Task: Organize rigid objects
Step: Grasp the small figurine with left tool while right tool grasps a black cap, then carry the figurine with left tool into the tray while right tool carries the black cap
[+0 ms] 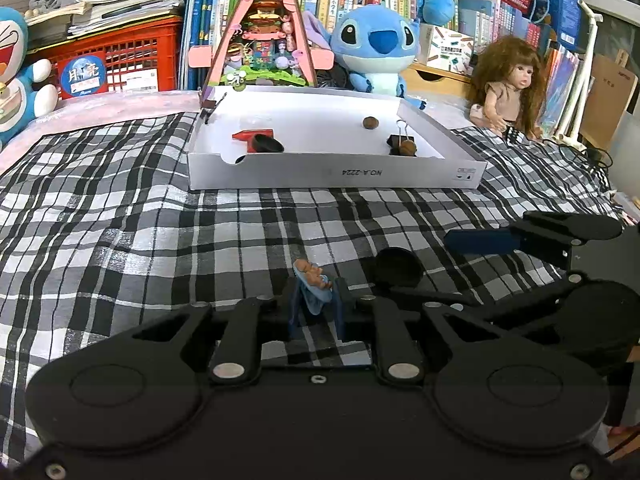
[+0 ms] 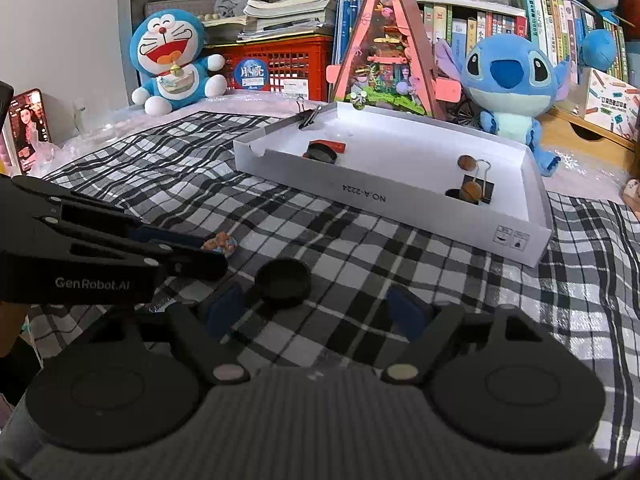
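My left gripper [image 1: 316,314] is shut on a small blue and tan trinket [image 1: 314,280], low over the checked cloth; from the right wrist view the trinket [image 2: 219,243] shows at the tip of that gripper [image 2: 208,251]. A black round cap [image 2: 284,280] lies flat on the cloth. My right gripper [image 2: 316,312] stands open around it, its blue pads [image 2: 406,312] apart from the cap. In the left wrist view the cap [image 1: 398,268] sits between the right gripper's [image 1: 430,268] fingers. The white box tray [image 1: 336,178] ahead holds a red piece with a black cap [image 1: 262,142], two brown nuts [image 1: 371,122] and a binder clip [image 1: 400,138].
A black binder clip [image 2: 308,117] is clamped on the tray's far left corner. Behind the tray stand a pink triangular model house [image 1: 264,40], plush toys [image 1: 376,48], a doll [image 1: 506,84], a red crate [image 1: 120,60] and books. A phone [image 2: 30,128] leans at the left.
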Tool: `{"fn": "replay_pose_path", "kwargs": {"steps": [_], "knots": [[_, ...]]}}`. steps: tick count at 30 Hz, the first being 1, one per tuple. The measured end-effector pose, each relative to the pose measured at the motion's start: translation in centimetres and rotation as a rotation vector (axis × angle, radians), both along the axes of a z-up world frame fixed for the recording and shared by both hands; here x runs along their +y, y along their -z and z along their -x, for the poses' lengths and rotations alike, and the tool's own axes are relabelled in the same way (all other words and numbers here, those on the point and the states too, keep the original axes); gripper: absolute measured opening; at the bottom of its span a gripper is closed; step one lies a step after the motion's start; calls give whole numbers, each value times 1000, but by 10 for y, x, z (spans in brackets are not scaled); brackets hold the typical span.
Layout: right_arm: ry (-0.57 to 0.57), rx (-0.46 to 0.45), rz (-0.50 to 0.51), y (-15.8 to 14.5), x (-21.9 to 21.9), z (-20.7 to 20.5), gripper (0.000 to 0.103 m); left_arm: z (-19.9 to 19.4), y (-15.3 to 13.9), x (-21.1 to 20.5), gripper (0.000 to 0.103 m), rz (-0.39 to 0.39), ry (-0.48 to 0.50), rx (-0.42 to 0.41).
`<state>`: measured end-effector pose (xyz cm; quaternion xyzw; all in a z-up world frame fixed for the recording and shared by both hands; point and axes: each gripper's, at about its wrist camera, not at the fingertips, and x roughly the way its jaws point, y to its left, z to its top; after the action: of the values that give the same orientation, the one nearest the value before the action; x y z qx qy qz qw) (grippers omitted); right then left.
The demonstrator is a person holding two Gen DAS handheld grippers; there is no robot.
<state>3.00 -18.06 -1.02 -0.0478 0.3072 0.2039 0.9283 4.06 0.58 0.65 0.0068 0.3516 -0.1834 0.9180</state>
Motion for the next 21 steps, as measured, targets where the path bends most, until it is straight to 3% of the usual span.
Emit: {"fn": "replay_pose_path", "kwargs": {"steps": [5, 9, 16, 21], "knots": [[-11, -6, -4, 1, 6, 0, 70, -1, 0, 2, 16, 1, -11, 0], [-32, -19, 4, 0, 11, 1, 54, -1, 1, 3, 16, 5, -15, 0], [-38, -3, -16, 0, 14, -2, 39, -2, 1, 3, 16, 8, -21, 1], [-28, 2, -41, -2, 12, -3, 38, -3, 1, 3, 16, 8, -25, 1]]}}
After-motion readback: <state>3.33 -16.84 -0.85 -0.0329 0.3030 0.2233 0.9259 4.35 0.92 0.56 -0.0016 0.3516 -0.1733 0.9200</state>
